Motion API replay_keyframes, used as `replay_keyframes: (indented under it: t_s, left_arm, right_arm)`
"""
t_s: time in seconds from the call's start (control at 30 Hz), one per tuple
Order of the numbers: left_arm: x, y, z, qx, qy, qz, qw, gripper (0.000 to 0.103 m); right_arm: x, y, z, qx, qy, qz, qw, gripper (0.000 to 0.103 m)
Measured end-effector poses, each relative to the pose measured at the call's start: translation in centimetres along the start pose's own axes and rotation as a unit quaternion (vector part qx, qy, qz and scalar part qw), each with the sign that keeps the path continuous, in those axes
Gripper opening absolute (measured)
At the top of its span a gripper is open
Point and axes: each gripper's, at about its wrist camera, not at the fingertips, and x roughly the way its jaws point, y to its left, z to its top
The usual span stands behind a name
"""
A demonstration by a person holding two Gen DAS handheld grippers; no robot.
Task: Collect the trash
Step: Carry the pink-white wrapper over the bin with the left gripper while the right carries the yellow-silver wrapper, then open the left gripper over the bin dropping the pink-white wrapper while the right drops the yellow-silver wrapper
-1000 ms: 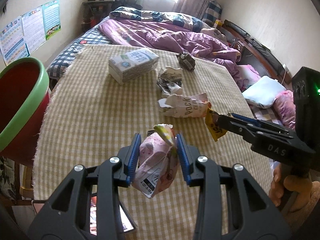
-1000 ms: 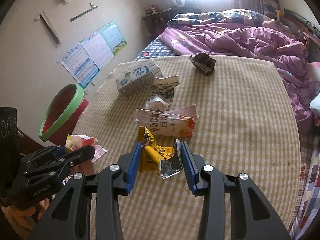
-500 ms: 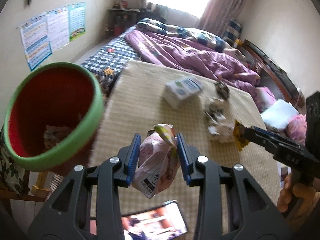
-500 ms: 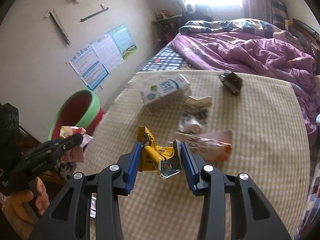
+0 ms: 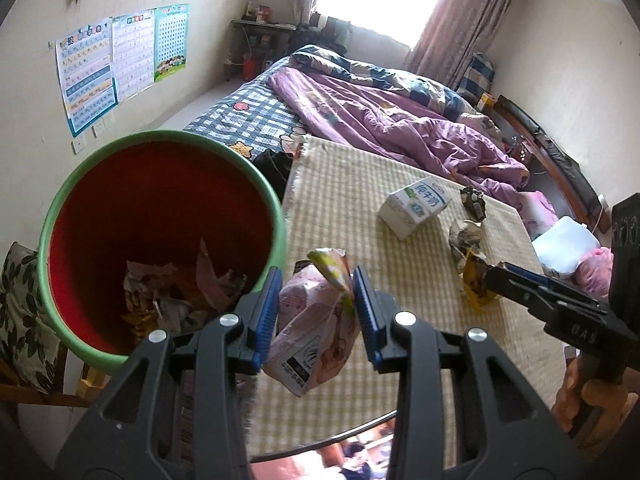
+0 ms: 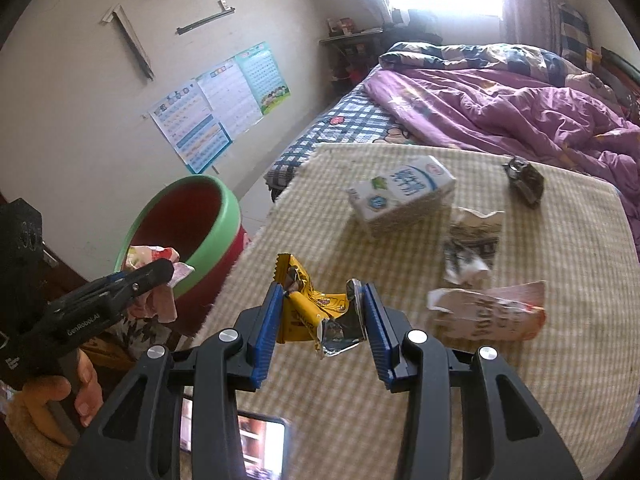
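Your left gripper (image 5: 316,316) pinches a crumpled pink wrapper (image 5: 316,332) between its blue pads; the wrapper hangs down past the fingertips, its yellow-green twisted end sticking up between them. Just to the left of that gripper stands the red bin with the green rim (image 5: 160,240), paper scraps lying at its bottom; the wrapper is beside the rim, not over the opening. Your right gripper (image 6: 320,320) is clamped on a yellow foil wrapper (image 6: 312,312), the silver torn end drooping below the right pad, above the checked tablecloth (image 6: 520,400). On that cloth beyond it lie a white milk carton (image 6: 400,196) on its side, a torn black-and-white wrapper (image 6: 472,248), a Pocky packet (image 6: 488,316) just to the gripper's right, and a small dark crumpled wrapper (image 6: 524,180) near the far edge. A phone (image 6: 260,448) lies under the right gripper
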Motion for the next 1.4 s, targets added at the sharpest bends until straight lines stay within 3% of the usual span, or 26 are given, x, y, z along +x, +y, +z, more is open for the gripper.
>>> replay_keyframes:
  t_s: [0.43,0.73,1.13,1.4]
  left_arm:
    - [-0.4,4.8,1.3,0.003,-0.006,-0.008,1.0,0.035]
    - [-0.4,8.0,2.1,-0.015,-0.008,-0.006,0.9998,0.035]
    - [-1.3,11.9,2.8,-0.047,-0.032,0.016,0.9982,0.035]
    - [-0.5,13.5,2.7,-0.056,-0.021,0.026,0.9979,0.035]
  right_arm:
    - [2.6,4.6,1.1,-0.002,-0.003,-0.003,1.0,0.041]
    - [5.0,9.1,2.8,-0.026,0.004,0.027,0.999,0.041]
    - [7.8,13.4,4.8,-0.068,0.015,0.044,0.997,0.041]
    - [8.9,14.4,4.9,-0.078,0.025,0.048,0.995,0.041]
